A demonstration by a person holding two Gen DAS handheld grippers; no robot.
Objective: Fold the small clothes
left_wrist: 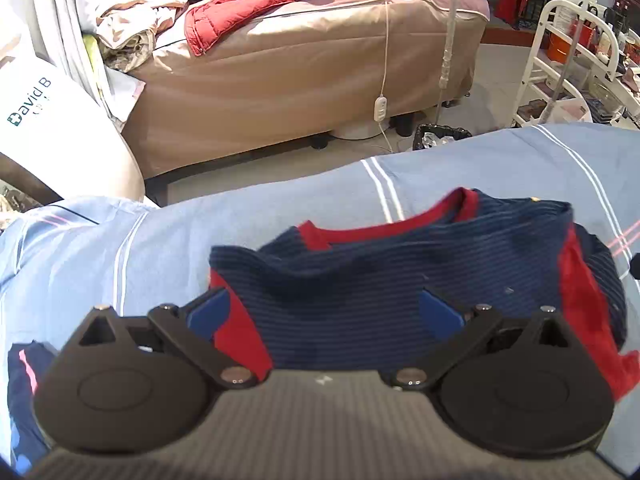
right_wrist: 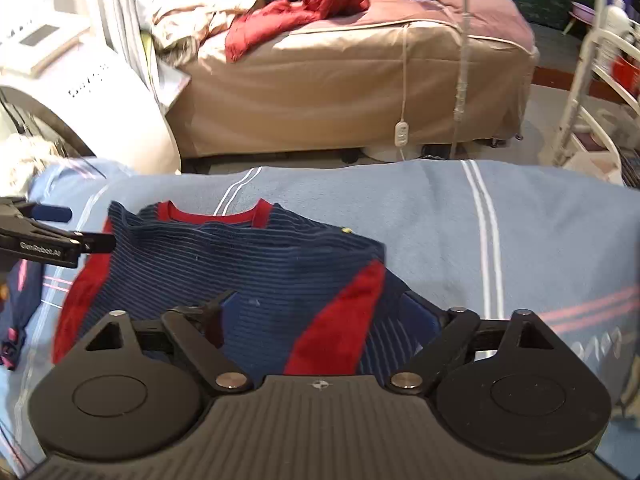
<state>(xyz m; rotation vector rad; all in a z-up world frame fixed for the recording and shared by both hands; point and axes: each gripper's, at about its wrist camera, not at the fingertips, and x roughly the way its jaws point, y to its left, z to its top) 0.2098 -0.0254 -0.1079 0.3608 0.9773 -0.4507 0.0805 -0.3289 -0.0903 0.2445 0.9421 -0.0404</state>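
Observation:
A small navy striped shirt with red collar and red side panels (left_wrist: 400, 280) lies on a light blue striped sheet (left_wrist: 100, 248). It also shows in the right wrist view (right_wrist: 248, 264). My left gripper (left_wrist: 324, 308) is open, its blue pads wide apart just over the shirt's near left part. My right gripper (right_wrist: 324, 312) is open over the shirt's near right part, with the red panel (right_wrist: 340, 320) between its fingers. The left gripper shows at the left edge of the right wrist view (right_wrist: 52, 224), beside the shirt's left edge.
Another dark blue garment (right_wrist: 20, 300) lies on the sheet to the left. Beyond the sheet stand a tan bed (left_wrist: 300, 80) with a red jacket (left_wrist: 240, 8), a white machine (right_wrist: 80, 100), a white rack (left_wrist: 580, 60) and a black bin (left_wrist: 440, 136).

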